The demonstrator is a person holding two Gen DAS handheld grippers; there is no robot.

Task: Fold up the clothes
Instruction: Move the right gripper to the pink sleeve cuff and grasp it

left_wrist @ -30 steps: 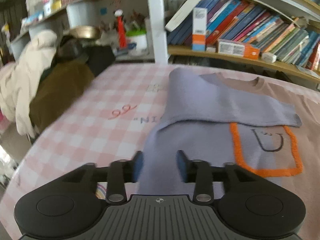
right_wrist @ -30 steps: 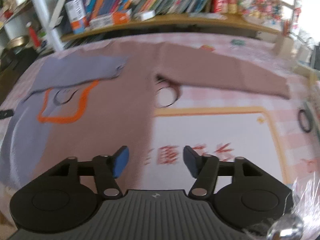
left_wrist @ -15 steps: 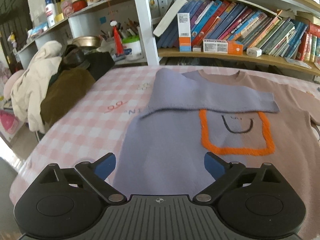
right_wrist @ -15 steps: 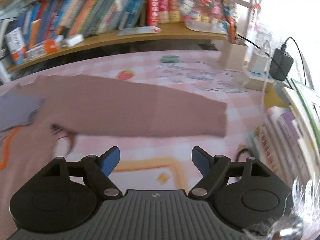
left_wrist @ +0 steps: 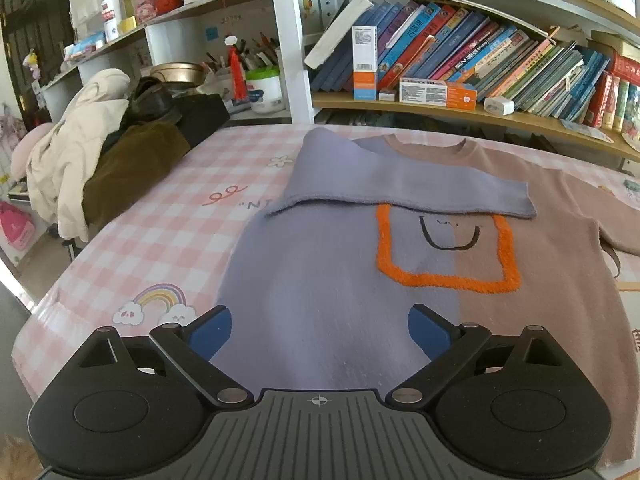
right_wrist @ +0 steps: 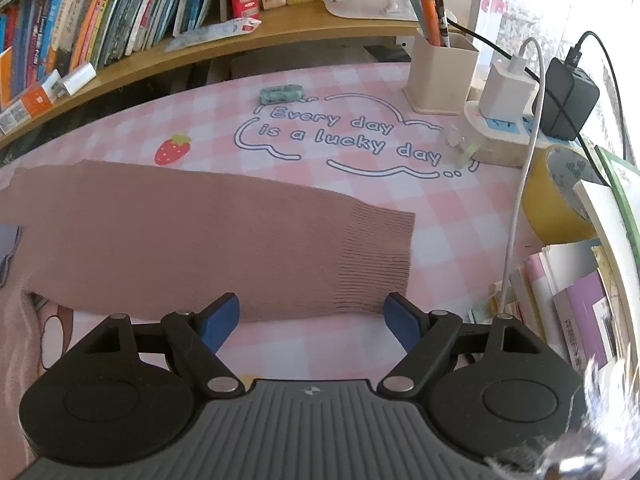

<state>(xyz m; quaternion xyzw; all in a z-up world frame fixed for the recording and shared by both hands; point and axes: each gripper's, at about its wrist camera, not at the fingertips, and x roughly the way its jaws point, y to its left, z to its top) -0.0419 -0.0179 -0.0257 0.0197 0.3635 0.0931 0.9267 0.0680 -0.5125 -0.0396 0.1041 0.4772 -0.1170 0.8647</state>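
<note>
The left gripper (left_wrist: 319, 332) is hovering over the lilac half of the sweater (left_wrist: 320, 280) with its jaws spread wide and nothing between them; a second ago they were much narrower over the same lilac cloth, and they have just been opening. The sweater is lying flat on the pink checked tablecloth (left_wrist: 168, 232), its lilac sleeve (left_wrist: 400, 188) folded across the chest and lying over the top edge of the orange square (left_wrist: 444, 280), as it did a second ago. The left view is now taking in more of the cloth's near edge, with a rainbow print (left_wrist: 160, 300) showing. The right gripper (right_wrist: 312, 320) is also standing open and empty, its jaws having just been widening. A second ago it was facing the sweater's body and a printed mat; now it is sitting just short of the brown sleeve (right_wrist: 200, 240), which is stretched flat on the cloth, with the ribbed cuff (right_wrist: 376, 260) just beyond its blue pads (right_wrist: 218, 322).
</note>
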